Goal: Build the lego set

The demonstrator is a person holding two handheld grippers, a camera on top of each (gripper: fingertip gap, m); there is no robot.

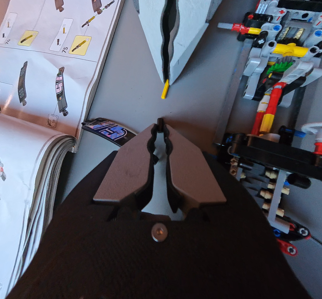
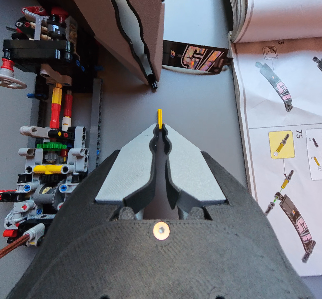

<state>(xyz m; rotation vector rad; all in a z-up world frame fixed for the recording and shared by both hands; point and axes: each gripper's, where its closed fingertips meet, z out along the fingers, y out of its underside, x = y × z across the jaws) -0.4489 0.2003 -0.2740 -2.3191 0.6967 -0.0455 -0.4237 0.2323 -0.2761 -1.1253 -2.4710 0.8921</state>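
My left gripper (image 1: 160, 128) is shut on a small black pin (image 1: 160, 123) that sticks out past its tips; it shows too in the right wrist view (image 2: 153, 83). My right gripper (image 2: 160, 126) is shut on a thin yellow axle (image 2: 159, 116) that points forward over the grey table (image 2: 191, 109). In the left wrist view the right gripper comes in from the top with the yellow axle (image 1: 164, 88) at its tip. The two grippers face each other, tips apart. A black curved panel with a shiny sticker (image 1: 108, 130) lies beside the left gripper.
An open instruction booklet (image 1: 43, 50) lies on the table, on the left in the left wrist view, on the right in the right wrist view (image 2: 282, 116). A partly built brick model (image 1: 278, 50) in grey, black, red and yellow stands on the other side (image 2: 52, 134). Tip to tip, the grippers are about 5 centimeters apart.
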